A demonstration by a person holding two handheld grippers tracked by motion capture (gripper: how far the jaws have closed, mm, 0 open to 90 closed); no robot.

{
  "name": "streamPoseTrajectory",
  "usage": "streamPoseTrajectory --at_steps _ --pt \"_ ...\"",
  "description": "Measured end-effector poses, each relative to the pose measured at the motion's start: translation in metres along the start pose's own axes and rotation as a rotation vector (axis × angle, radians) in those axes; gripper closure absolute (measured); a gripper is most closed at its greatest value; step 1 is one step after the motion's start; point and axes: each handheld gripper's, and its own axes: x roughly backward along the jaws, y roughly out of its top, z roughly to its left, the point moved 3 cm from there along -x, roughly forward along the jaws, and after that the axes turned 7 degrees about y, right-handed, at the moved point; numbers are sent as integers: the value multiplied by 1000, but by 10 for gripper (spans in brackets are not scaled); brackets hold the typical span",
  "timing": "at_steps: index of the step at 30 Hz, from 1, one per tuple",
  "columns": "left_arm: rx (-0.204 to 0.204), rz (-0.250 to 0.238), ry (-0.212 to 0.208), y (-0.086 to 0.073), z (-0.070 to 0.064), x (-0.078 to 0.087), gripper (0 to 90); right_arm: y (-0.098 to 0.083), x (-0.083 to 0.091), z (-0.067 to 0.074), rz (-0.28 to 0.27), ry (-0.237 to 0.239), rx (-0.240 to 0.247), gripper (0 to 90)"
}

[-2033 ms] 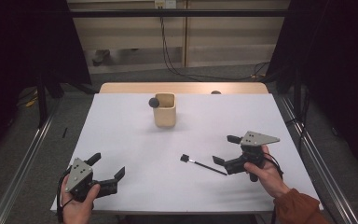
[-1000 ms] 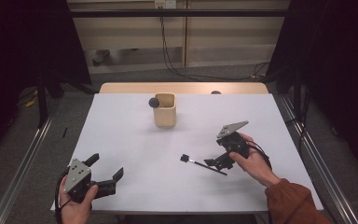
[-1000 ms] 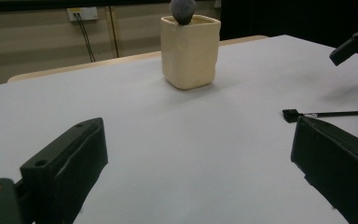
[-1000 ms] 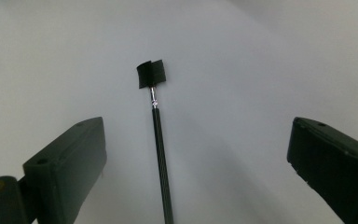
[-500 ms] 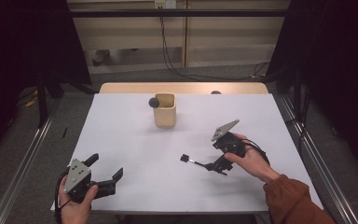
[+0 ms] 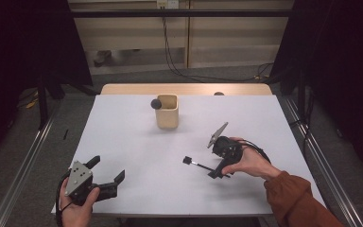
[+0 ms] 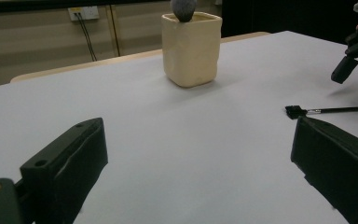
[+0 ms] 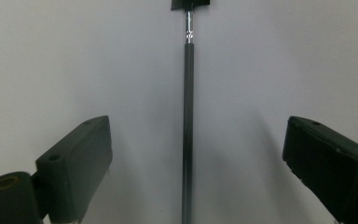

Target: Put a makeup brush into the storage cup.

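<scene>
At the near left corner of the white counter [image 6: 137, 142], the left gripper [image 6: 108, 176] rests in the person's left hand [image 6: 78, 208], its grey plate on top and its fingers [image 7: 70, 158] spread wide with only bare counter between them, pointing toward the middle of the surface. Farther back, a little left of centre, stands a cream cup [image 6: 167, 111], upright, with a dark grey ball-like head [image 6: 156, 103] showing at its left rim; in the left gripper view the same cup [image 7: 191, 48] rises straight ahead with that dark head [image 7: 183, 8] poking out of its top. Right of centre and nearer the person lies a thin black brush [image 6: 199, 165], flat on the counter, its small square black head toward the left and its slim handle running right and slightly nearer, under the right gripper. In the right gripper view the brush [image 8: 187, 116] runs straight up the middle, silver ferrule and black head at the far end. The right gripper [image 6: 219, 174], held in the right hand [image 6: 246, 161] with its grey plate tilted up, points down at the handle end; its fingers [image 8: 77, 163] stand apart on either side of the handle without touching it, and they have just been closing a little. An orange-brown sleeve [image 6: 295, 201] comes in from the lower right corner.
</scene>
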Motion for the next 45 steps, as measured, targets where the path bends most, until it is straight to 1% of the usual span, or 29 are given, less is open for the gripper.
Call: streamPoseTrajectory --at_steps 1,3,4,5,6,7,8,11,12,13,14,15,16,18,21,23,25,26,27,30,32,35,36,39,40,44,45 --pt "0 0 0 0 0 0 34 0 -1 -1 19 -1 16 113" --pt "0 2 1 0 0 0 34 0 -2 -1 39 -1 10 130" --pt "-2 1 -2 0 0 0 34 0 -2 -2 51 -4 16 143" --pt "-2 1 -2 0 0 0 34 1 -3 -1 45 -2 -9 170" --pt "-2 1 -1 0 0 0 34 1 -3 -3 64 -4 17 195" --pt "-3 2 0 0 0 0 34 1 -3 -4 66 -3 27 210" --pt "-3 1 0 0 0 0 34 1 -4 -3 70 -7 15 226" --pt "-3 1 1 0 0 0 34 1 -6 -3 91 -1 4 297" --pt "-4 1 0 0 0 -1 34 1 -7 -4 102 -3 26 304" --pt "-4 1 0 0 0 0 34 1 -8 -4 115 -5 27 328" --pt "-4 1 1 0 0 0 34 1 -9 -4 117 -7 36 355" --pt "-4 1 1 0 0 0 34 2 -10 -2 117 -7 20 371" --pt "-4 1 0 0 0 0 34 2 -10 -4 127 -10 40 379" --pt "-3 2 1 0 1 0 34 2 -10 -3 133 -16 39 386" --pt "-1 2 -3 0 0 -1 34 2 -11 -3 126 -25 35 418" --pt "-2 2 -3 0 0 -1 34 2 -10 -3 134 -33 34 434" --pt "-2 1 -1 0 0 -1 34 3 -11 -4 140 -57 51 468" --pt "-1 1 -1 0 0 -1 34 4 -11 -3 145 -58 46 481" --pt "-2 1 -1 0 1 -1 34 4 -12 -3 151 -69 60 485" --pt "-3 3 -1 0 1 -1 34 5 -12 -1 162 -77 52 507" --pt "0 2 0 0 1 0 34 5 -12 -1 164 -82 58 537" --pt "1 1 2 0 1 0 34 6 -12 0 167 -78 62 596" --pt "0 1 3 0 1 0 34 6 -12 0 170 -81 75 619" --pt "-1 2 0 0 1 0 35 6 -12 2 175 -74 71 698" --pt "0 1 2 0 1 0 34 6 -12 2 173 -71 61 713" --pt "6 -1 2 -1 1 0 34 6 -11 0 186 -62 71 780" --pt "7 -2 1 -1 1 0 34 6 -11 0 187 -58 62 791"
